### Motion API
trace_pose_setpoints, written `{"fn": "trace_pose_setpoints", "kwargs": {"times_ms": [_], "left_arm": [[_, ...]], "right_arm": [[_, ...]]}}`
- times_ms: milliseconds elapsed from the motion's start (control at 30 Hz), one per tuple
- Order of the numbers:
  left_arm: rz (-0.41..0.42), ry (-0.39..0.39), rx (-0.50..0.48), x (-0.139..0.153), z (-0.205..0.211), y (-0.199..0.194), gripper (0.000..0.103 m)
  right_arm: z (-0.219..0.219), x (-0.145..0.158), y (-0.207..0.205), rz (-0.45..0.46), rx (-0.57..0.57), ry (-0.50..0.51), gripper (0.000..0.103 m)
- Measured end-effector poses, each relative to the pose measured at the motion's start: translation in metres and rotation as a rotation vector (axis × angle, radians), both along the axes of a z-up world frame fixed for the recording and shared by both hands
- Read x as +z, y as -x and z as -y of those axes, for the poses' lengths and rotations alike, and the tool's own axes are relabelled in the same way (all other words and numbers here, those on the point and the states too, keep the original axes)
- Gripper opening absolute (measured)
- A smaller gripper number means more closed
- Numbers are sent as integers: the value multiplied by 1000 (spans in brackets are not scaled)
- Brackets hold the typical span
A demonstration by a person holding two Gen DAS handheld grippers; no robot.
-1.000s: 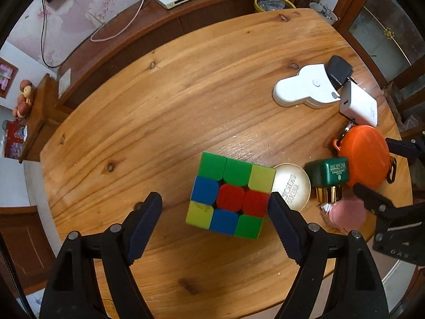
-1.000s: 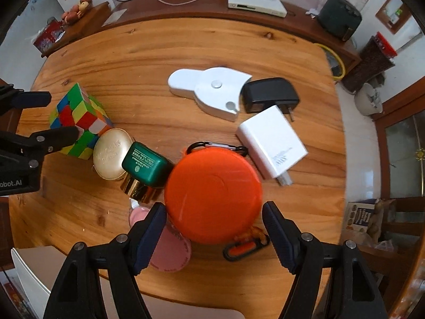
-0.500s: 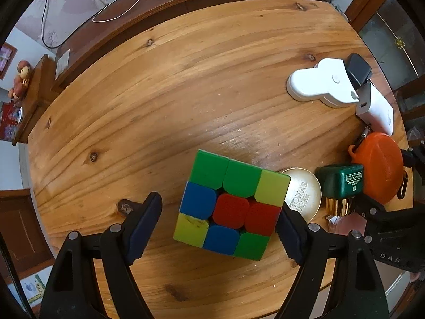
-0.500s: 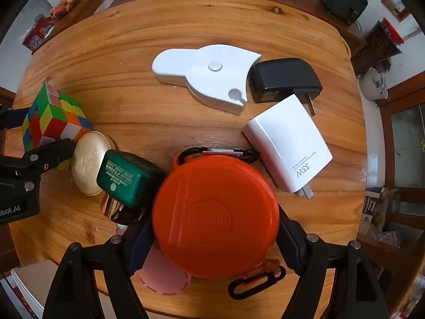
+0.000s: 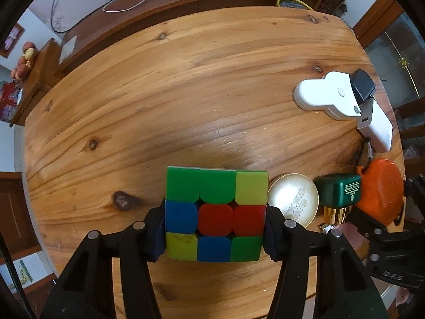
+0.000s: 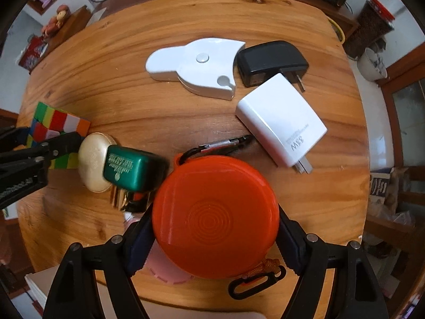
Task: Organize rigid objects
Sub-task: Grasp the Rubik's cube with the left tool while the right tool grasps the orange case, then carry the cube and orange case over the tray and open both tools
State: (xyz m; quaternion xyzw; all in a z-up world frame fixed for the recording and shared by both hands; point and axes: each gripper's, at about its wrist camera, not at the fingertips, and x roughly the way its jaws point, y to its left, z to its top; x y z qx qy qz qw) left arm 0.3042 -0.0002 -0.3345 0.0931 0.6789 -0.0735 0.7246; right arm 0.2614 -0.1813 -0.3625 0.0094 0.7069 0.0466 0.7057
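My left gripper is shut on a colourful puzzle cube, its pads pressed on the cube's left and right sides on the round wooden table. The cube also shows in the right wrist view. My right gripper is shut on a round orange case with black carabiners; the case shows in the left wrist view. A gold round tin, a green-capped box and a pink disc lie between the two grippers.
A white flat gadget, a black plug adapter and a white 33W charger lie at the table's far right. A dark sideboard with a white router and cables stands behind the table. Chairs stand to the right.
Both grippers moved forward and down onto their objects and closed: the left one on the cube, the right one on the orange case.
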Motion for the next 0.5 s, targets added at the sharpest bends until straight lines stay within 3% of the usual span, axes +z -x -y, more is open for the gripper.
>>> {"fn": "trace_pose_setpoints", "kwargs": {"times_ms": [333,500], "left_arm": [[95,40,6,70,1,42,59],[142,77,-6,115,1,76,59]], "right_arm": [[17,49,24,70,-66,-110,81],[17,98,48,157,-74,-186,81]]}}
